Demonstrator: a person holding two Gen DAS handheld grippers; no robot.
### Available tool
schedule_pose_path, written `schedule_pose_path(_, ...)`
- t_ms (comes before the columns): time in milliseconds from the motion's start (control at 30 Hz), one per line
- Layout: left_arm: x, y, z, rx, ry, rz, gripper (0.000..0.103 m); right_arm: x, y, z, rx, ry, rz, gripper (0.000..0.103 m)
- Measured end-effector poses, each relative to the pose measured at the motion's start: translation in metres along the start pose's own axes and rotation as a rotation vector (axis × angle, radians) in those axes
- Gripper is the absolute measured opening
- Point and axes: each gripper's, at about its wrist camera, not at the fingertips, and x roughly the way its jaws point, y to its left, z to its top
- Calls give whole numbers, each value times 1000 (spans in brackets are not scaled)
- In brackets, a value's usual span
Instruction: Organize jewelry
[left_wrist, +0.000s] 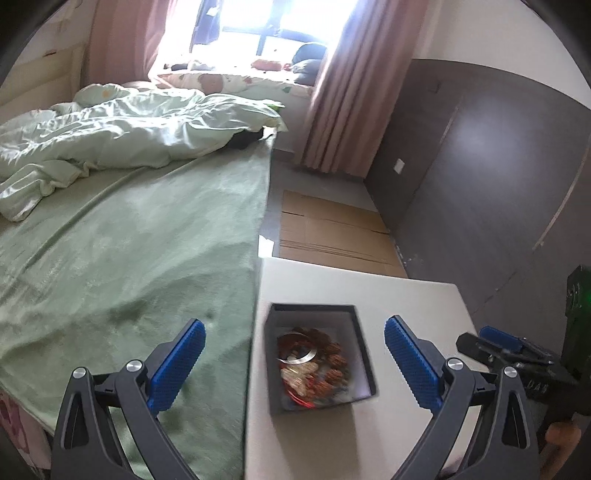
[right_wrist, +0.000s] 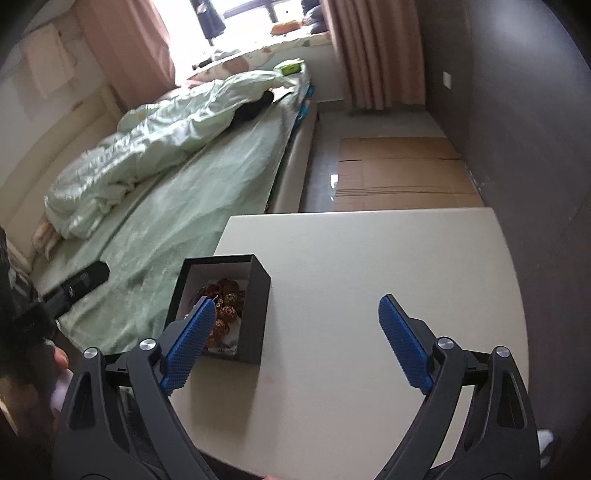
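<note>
Up front in the left wrist view, we hold our left gripper (left_wrist: 294, 356) spread wide and empty above a black box (left_wrist: 317, 354) of beaded jewelry (left_wrist: 314, 363), which sits on the white table (left_wrist: 406, 295) at the edge next to the green bed (left_wrist: 129, 240), while our right gripper (left_wrist: 502, 341) shows at the right. Next, in the right wrist view, our right gripper (right_wrist: 297, 325) gapes wide, gripping nothing, its left pad (right_wrist: 192, 336) in front of the black box (right_wrist: 255, 306) with the jewelry (right_wrist: 223, 314), its other pad over bare table (right_wrist: 369, 258).
</note>
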Motion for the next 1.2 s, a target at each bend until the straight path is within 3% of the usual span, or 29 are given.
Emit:
schedule_pose_path(133,-17,-24,-11,40,-15,15,94,-31,-13,-11,30,-38,-34,98)
schedule_pose_path(467,-74,-63,-42,106,-65,-30,94,-100,-18,-57,71,-122,-118,98)
schedule_pose_path(733,-114,-70,-70,153,-127,-38,94,-131,-19,-88,53,-164,-128,98)
schedule_pose_path(1200,-150,-63,-111,194,-196,-41,94,-171,-11,-130,29,-244,-120,98)
